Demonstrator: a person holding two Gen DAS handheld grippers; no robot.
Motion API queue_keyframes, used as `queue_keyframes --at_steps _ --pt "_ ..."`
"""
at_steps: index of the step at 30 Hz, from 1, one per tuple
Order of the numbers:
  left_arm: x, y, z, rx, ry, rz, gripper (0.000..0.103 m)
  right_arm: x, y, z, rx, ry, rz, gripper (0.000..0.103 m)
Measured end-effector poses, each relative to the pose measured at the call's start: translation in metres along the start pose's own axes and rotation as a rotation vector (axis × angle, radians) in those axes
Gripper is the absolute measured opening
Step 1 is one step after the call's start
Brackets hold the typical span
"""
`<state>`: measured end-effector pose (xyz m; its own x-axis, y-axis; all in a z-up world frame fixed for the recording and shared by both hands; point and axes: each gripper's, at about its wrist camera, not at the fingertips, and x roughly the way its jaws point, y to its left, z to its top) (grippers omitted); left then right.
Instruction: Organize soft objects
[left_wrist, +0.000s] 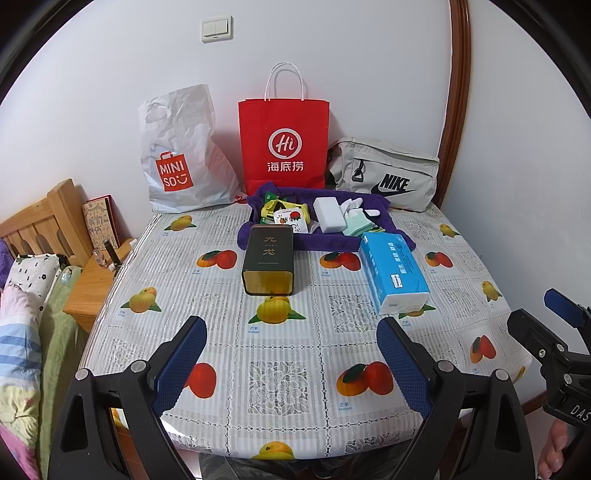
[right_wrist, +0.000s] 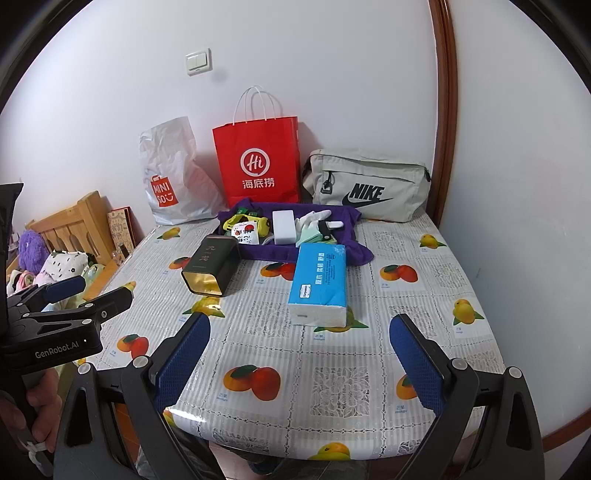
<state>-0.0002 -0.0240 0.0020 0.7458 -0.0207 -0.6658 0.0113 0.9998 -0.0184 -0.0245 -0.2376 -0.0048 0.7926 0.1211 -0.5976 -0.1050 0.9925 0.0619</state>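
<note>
The left tongs (left_wrist: 291, 354) are spread wide and hold nothing. The right tongs (right_wrist: 301, 352) are spread wide too, with nothing between the blue pads. Both hang over the near edge of the table (left_wrist: 280, 373), which has a cloth with fruit pictures on it.

Straight ahead of the left tongs stands a dark tin (left_wrist: 268, 260) with gold on its front. Ahead of the right tongs, a bit to the left of their middle, lies a blue pack of tissues (right_wrist: 320, 284), flat on the table. The tin and the tissues are near each other but do not touch.

Farther away, behind both of them, is a purple cloth (left_wrist: 325, 240) spread on the table. The far end of the tissue pack sits on its front edge. On the cloth lie soft small things: a white block (left_wrist: 329, 215), a white glove (left_wrist: 351, 206), some pale green folded cloths (left_wrist: 360, 226), and yellow and white packets (left_wrist: 286, 216). They are bunched close together.

At the very back, against the wall, stand three bags. A white plastic bag (left_wrist: 183, 158) is on the left, a red paper bag (left_wrist: 283, 142) is in the middle, and a grey bag (left_wrist: 388, 173) lies on the right. The red bag touches the back of the purple cloth.

A hand (right_wrist: 37, 402) grips the left tongs' handle.
</note>
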Motion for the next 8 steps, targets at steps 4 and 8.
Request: queue_keyframes --at_steps 4,8 --pt "-0.0006 -0.0001 -0.0021 0.0 0.0 0.001 0.093 0.0 -0.0008 -0.0002 0.0 -0.001 0.001 0.097" --pt "-0.0001 0.0001 -0.0014 0.0 -0.003 0.001 0.093 0.0002 -0.0004 0.0006 0.001 0.0 0.003 0.097"
